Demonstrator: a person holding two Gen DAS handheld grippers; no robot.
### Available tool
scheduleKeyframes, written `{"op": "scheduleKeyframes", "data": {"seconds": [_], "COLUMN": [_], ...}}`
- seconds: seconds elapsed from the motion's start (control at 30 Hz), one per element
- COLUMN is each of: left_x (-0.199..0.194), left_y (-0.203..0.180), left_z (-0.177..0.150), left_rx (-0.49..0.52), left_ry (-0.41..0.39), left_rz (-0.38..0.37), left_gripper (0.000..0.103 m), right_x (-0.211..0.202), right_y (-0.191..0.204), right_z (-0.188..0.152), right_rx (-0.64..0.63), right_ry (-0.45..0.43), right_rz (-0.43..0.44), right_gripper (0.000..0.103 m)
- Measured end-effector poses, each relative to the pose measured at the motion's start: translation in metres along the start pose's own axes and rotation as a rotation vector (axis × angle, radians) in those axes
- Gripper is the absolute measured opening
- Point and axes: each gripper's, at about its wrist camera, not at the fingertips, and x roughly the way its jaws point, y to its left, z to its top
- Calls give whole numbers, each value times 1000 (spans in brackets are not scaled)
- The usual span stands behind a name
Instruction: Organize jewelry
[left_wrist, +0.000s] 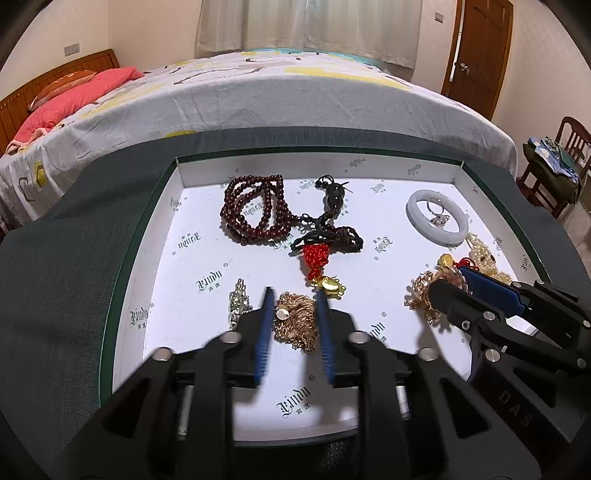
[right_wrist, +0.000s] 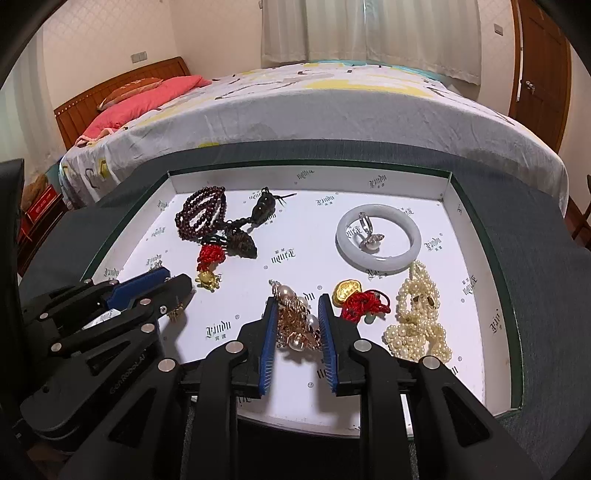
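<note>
Between the blue pads of the left gripper (left_wrist: 295, 295) sits a gold chain heap (left_wrist: 295, 325), jaws parted and pads not visibly pressing, so released. It lies at twelve o'clock from the gripper, its long axis running roughly along the fingers, in the near part of the white tray (left_wrist: 177, 206). At three o'clock the right gripper (right_wrist: 297, 306) straddles a pearl-and-gold cluster (right_wrist: 295, 325); I cannot tell whether it grips

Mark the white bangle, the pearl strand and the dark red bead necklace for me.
white bangle (right_wrist: 402, 254): right wrist view, on its near right rim.
pearl strand (right_wrist: 417, 325): right wrist view, middle of the heap.
dark red bead necklace (left_wrist: 251, 206): left wrist view, middle of the coiled loops.
</note>
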Motion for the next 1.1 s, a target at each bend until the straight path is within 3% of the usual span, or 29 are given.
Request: {"op": "scheduleKeyframes", "data": {"seconds": [0.1,0.3,0.53,0.8,1.1], "left_x": [0,-11,-39,-97,-172], "left_y": [1,4,6,3,-3], "left_z": [-2,-3,-9,-26,-52], "left_rx": [-8,-12,-11,-17,-14], "left_ry": [8,-14,-38,-111,-161], "left_rz": [-7,2,39,92,145], "left_gripper": [30,53,76,89,93], "right_x": [-2,-16,-44,-93,-160], "right_y": [0,-4,-10,-7,-5], "right_z": [-1,-2,-7,-27,-51], "right_rx": [8,17,30,22,10], "right_ry": [-7,-38,-85,-116,-166], "right_rz": [2,-4,-39,-50,-59], "right_gripper": [43,48,72,78,80]}}
